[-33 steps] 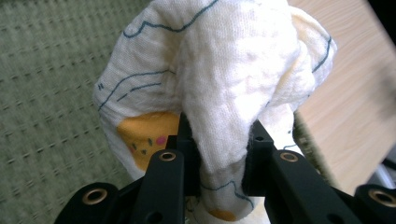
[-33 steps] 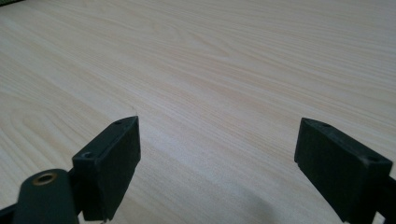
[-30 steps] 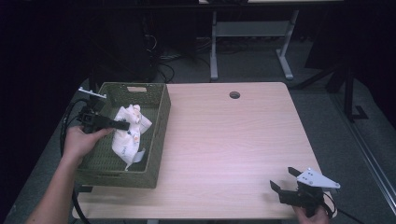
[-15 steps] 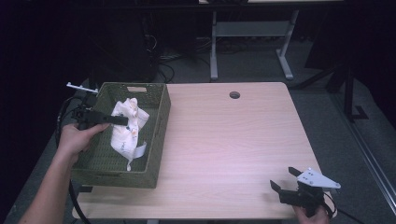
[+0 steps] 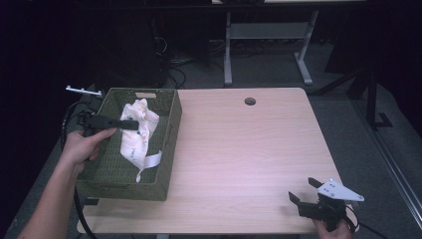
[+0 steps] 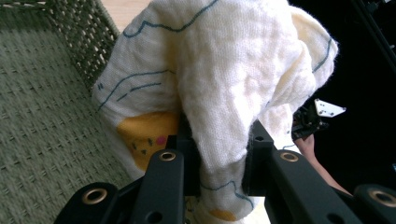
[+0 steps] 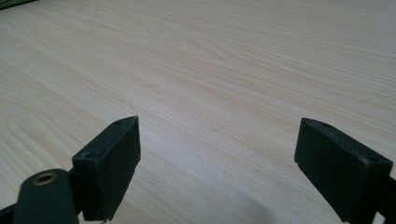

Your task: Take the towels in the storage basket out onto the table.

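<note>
- My left gripper point(image 5: 130, 123) reaches over the green woven basket point(image 5: 99, 172), its fingers clenched on a bunched white cloth point(image 5: 137, 137) with blue lines and yellow patches.
- In the left gripper view the cloth point(image 6: 224, 79) bulges up between my two fingers point(image 6: 187, 154), which pinch a fold of it; the rest drapes over them and hides much of what lies ahead.
- From above, the cloth hangs from the grip with its lower end trailing down to the basket floor; a pale strip point(image 5: 152, 160) curls out toward the basket's right wall.
- The basket sits at the left edge of the wooden counter point(image 5: 239, 149), and its wall point(image 6: 79, 37) stands just beside the cloth.
- My right gripper point(image 5: 311, 196) rests at the counter's near right corner, well apart from the basket, its fingers point(image 7: 109, 163) spread wide and released, with bare wood point(image 7: 210, 70) between them.
- A round hole point(image 5: 250, 101) sits near the counter's far edge.
- Beyond the counter there is a white-legged frame point(image 5: 263, 35) on the dark floor.
</note>
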{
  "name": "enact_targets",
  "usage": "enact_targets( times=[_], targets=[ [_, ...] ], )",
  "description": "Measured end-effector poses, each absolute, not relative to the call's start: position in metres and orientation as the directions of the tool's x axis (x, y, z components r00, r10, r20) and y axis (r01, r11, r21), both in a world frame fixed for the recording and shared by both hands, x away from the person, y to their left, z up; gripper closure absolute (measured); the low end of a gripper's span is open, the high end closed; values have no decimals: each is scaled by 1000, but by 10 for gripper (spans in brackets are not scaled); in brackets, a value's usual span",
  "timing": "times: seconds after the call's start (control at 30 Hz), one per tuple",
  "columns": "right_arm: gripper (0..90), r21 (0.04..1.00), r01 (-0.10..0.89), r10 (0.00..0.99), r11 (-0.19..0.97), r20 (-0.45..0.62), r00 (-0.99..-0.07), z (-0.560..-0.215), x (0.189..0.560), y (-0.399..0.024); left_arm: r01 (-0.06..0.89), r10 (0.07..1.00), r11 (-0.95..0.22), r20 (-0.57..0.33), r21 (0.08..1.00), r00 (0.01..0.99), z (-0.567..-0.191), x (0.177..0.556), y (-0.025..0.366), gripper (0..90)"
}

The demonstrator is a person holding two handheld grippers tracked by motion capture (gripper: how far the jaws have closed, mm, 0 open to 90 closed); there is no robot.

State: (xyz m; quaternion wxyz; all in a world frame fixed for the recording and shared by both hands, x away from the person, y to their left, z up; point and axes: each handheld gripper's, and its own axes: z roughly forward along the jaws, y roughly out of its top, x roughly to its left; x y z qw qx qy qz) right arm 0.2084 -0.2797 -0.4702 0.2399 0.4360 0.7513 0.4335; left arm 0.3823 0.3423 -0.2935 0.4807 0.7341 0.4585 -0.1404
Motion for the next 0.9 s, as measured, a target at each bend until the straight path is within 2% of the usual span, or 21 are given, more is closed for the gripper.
enact_targets(
  times=[0.47,0.9],
  targets=[
    [139,864,444,864,235,24,-503,-469,208,-281,804,471,-115,-680,584,561,-282,384,316,733],
    [138,867,441,867,231,22,-497,-469,207,-284,782,421,-154,-676,604,605,-275,388,283,732]
  ],
)
